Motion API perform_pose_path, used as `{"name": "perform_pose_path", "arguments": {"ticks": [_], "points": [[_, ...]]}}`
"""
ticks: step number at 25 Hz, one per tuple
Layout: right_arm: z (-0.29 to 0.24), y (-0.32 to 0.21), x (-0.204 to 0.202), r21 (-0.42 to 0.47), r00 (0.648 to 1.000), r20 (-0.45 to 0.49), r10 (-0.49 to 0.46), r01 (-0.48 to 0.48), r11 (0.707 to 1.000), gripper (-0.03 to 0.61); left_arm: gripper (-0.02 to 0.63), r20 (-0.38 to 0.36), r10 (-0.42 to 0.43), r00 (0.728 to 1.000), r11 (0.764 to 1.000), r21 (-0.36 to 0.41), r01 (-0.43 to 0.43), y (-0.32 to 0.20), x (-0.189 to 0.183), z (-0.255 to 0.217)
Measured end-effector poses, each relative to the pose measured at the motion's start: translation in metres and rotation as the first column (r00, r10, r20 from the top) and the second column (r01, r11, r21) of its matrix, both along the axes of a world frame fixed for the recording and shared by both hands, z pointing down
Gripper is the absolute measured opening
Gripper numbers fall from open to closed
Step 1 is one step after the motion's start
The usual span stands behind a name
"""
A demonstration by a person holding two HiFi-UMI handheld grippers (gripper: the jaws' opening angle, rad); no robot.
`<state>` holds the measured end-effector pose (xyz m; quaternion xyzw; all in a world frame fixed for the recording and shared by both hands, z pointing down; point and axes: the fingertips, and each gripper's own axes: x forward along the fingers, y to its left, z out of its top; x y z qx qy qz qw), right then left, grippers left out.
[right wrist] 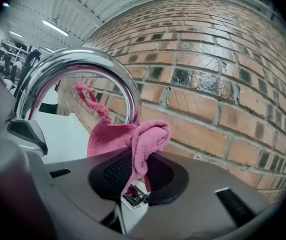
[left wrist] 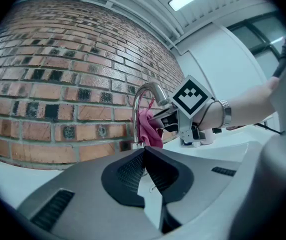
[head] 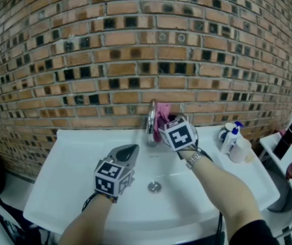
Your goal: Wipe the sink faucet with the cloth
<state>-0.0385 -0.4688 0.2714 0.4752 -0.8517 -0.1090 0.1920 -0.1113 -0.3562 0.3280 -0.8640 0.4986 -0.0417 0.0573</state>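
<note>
1. Well, a big brick wall [head: 136,45] stands at the back.
2. A white sink [head: 74,157] sits in front of the wall.
3. A shiny faucet [head: 151,121] stands at the back of the sink. Its pipe bends over like an arch.
4. The left gripper [head: 133,148] hangs over the bowl of the sink. It points at the faucet but does not touch it. Its fingers are pressed together with nothing between them.
5. The right gripper [right wrist: 138,169] is up by the faucet, on its right side in the head view. Its fingers pinch the cloth.
6. The pink cloth [right wrist: 133,139] bunches up out of those fingers and sits right against the bent pipe.
7. A white spray bottle [head: 231,137] and a white cup [head: 240,149] stand on the right edge of the sink.
8. A small round drain [head: 154,187] lies in the middle of the bowl.
</note>
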Motion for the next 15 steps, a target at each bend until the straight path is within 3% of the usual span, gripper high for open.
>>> {"name": "perform_pose_path", "arguments": {"ticks": [15], "points": [[0.025, 0.012, 0.001, -0.006, 0.998, -0.058, -0.005, 0.004, 1.0, 0.075, 0.006, 0.004, 0.01, 1.0, 1.0, -0.004, -0.01, 0.001, 0.004, 0.001]]}}
